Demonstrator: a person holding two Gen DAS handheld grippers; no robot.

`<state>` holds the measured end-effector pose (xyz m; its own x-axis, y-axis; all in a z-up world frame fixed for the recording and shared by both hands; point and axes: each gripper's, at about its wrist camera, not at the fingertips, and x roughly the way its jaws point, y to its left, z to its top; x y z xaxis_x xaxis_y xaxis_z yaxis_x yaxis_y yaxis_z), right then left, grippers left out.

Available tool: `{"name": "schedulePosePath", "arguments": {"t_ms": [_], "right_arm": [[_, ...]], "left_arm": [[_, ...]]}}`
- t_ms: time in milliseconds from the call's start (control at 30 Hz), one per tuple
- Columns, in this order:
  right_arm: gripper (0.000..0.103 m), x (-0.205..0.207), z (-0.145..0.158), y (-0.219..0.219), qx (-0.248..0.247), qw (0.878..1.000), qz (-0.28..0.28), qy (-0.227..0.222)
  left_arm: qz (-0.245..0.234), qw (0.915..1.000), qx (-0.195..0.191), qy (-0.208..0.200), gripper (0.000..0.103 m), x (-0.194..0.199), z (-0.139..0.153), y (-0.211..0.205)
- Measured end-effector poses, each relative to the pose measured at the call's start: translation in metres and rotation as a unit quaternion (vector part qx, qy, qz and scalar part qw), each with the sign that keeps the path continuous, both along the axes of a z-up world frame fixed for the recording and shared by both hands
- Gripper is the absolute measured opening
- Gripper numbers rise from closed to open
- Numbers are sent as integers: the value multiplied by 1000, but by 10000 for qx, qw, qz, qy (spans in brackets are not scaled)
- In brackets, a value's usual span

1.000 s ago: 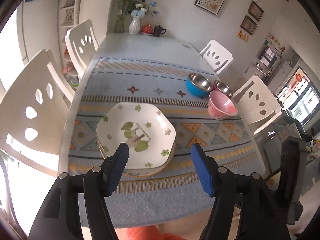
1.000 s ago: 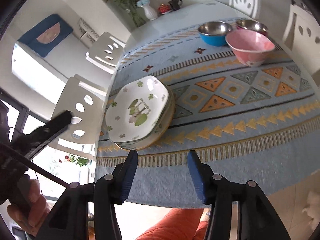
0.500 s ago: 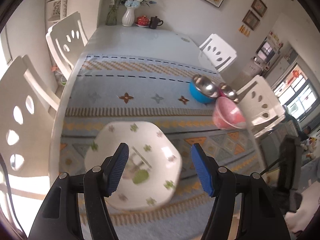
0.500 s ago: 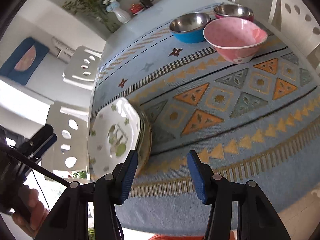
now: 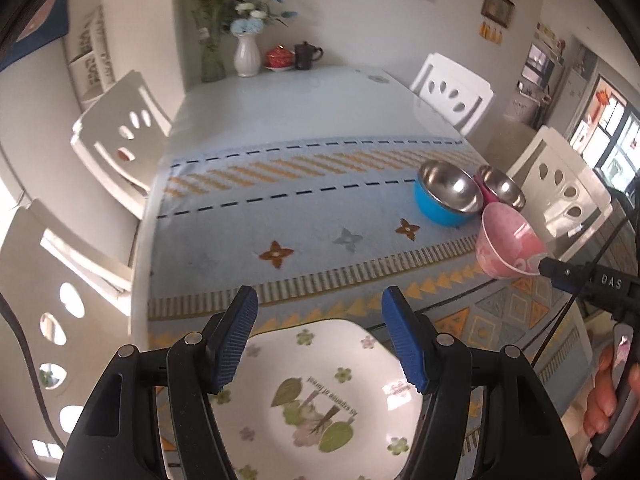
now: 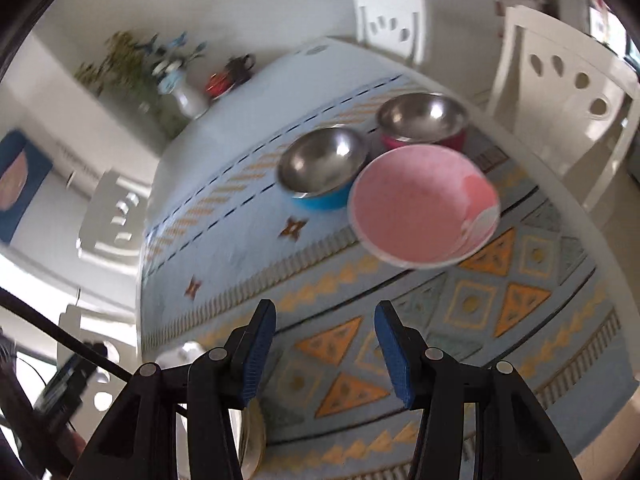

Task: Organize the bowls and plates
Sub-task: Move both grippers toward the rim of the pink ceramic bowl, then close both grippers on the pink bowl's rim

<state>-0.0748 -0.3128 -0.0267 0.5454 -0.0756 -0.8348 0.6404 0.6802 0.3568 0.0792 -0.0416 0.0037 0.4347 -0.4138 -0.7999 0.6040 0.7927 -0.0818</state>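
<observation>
On tablecloth: pink bowl empty | steel bowls empty

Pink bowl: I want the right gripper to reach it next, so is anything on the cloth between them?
Nothing visible: only bare patterned tablecloth lies between the open right gripper and the pink bowl.

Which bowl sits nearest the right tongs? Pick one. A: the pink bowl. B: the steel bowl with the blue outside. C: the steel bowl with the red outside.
A: in the right wrist view the pink bowl lies just ahead of the open right tongs, with both steel bowls behind it.
</observation>
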Motion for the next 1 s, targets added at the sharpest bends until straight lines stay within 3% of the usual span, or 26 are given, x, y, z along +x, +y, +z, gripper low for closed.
{"name": "schedulePosePath", "arguments": {"t_ms": [200,333,533,700,800,900,933,1000], "right_arm": [[50,-5,-9,-32,89,9998,-169,104],[50,-3,-4,-53,-144,9999,-18,46],[50,4,-5,-95,-761,9958,313,402],[50,11,-39,-143,-195,9960,526,690],[50,16,-60,-162,173,9941,686,827],[50,21,-73,-173,325,9927,787,856],[50,23,-78,-175,383,9917,860,877],[50,29,-85,-175,431,9897,1018,910]], "left_arm": [[-30,9999,9,139,63,-4,-1,-26],[142,9995,69,277,63,-9,0,-43],[-57,9923,-612,1078,63,-19,-13,-102],[33,9772,-820,1957,61,-12,-61,-167],[194,9735,-743,2156,60,-10,-82,-197],[193,9757,-612,2095,51,-14,-94,-223],[181,9748,-559,2154,36,-14,-99,-230],[236,9724,-412,2283,24,-12,-111,-241]]}}
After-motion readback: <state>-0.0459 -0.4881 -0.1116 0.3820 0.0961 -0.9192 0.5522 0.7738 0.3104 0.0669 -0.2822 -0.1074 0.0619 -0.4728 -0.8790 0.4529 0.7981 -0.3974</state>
